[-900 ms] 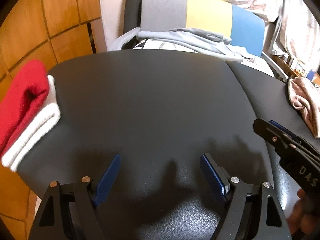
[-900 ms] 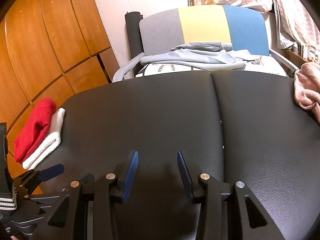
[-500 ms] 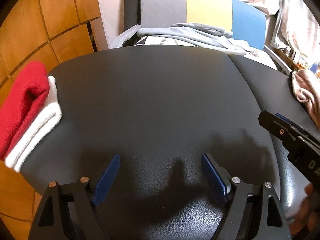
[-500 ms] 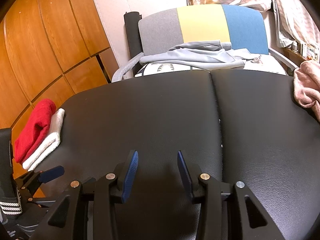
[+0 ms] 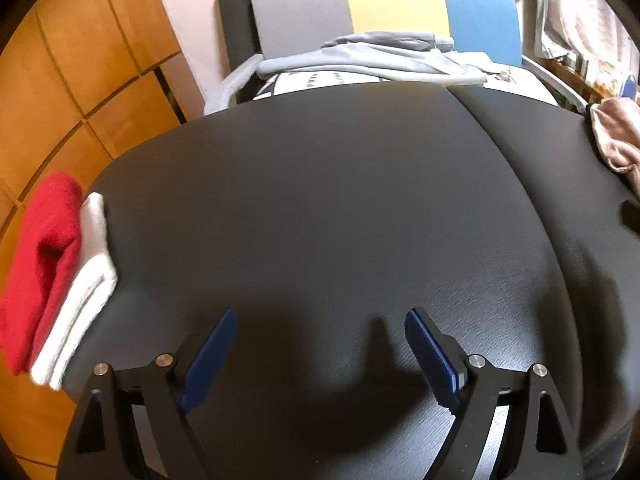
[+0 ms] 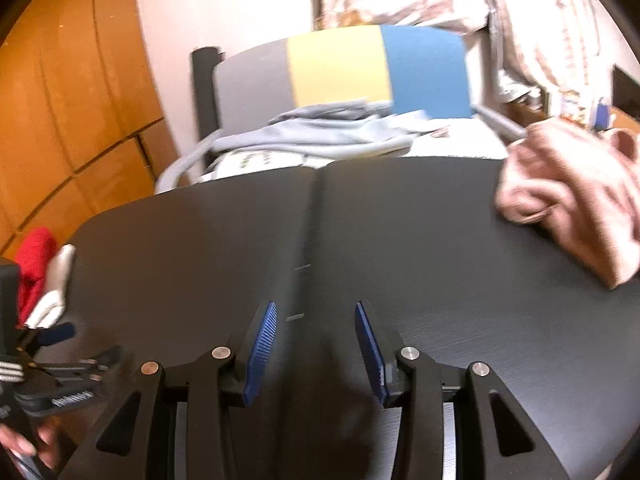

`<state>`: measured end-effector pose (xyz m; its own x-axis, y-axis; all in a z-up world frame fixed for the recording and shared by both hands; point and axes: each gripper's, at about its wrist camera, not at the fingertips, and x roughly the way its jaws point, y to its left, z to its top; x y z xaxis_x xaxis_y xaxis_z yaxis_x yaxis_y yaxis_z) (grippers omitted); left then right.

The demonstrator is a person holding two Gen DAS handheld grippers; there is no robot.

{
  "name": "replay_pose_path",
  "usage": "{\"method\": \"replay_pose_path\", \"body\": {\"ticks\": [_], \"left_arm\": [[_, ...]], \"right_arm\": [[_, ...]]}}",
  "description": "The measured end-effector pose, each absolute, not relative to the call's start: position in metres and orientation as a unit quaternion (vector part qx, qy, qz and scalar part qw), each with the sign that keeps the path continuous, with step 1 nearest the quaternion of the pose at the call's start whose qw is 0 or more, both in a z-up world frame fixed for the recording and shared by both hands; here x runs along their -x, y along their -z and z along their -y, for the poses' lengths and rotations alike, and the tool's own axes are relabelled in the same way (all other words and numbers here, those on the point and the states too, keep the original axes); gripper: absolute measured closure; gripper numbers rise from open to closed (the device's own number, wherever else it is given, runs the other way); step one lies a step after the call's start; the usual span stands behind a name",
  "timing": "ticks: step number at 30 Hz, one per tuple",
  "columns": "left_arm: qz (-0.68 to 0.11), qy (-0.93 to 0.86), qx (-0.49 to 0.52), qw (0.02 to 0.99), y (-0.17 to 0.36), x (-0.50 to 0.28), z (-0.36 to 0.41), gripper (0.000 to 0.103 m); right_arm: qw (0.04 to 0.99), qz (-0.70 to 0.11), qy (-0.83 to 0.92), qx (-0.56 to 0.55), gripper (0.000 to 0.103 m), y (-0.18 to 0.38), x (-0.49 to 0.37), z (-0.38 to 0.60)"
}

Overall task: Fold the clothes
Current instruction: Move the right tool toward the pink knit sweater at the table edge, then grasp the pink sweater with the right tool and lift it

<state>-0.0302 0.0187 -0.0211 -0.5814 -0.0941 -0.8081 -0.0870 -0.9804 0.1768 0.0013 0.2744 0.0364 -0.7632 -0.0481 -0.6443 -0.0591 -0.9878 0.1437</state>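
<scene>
A crumpled pink garment (image 6: 568,196) lies at the right edge of the black padded table (image 6: 400,240), also seen in the left wrist view as a pink garment (image 5: 618,140). My right gripper (image 6: 316,308) is open and empty, low over the table's middle seam, left of the garment. My left gripper (image 5: 320,316) is open wide with nothing between its blue pads, above the table's near left part. A folded red cloth (image 5: 40,264) rests on a folded white cloth (image 5: 80,292) at the table's left edge.
Behind the table stands a chair (image 5: 384,12) with a grey, yellow and blue back; grey clothing (image 5: 372,60) is heaped on its seat. Wooden panelling (image 5: 80,80) runs along the left. The left gripper's body and a hand show at the right wrist view's lower left (image 6: 40,380).
The right gripper has swung to the right and forward, bringing the pink garment closer in its view; it has left the left wrist view. The left gripper moved slightly.
</scene>
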Motion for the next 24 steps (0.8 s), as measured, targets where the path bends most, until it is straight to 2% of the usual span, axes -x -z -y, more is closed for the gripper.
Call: {"method": "replay_pose_path", "body": {"ticks": [10,24], "left_arm": [[0.146,0.872,-0.463,-0.055,0.027,0.046,-0.089,0.014],[0.167,0.856,-0.474,-0.122,0.044,0.028,-0.149,0.013]], "right_arm": [[0.164,-0.057,-0.926,0.334,0.061,-0.051,0.008,-0.441],[0.227,-0.031,-0.907,0.354,0.06,-0.059,0.052,-0.568]]}}
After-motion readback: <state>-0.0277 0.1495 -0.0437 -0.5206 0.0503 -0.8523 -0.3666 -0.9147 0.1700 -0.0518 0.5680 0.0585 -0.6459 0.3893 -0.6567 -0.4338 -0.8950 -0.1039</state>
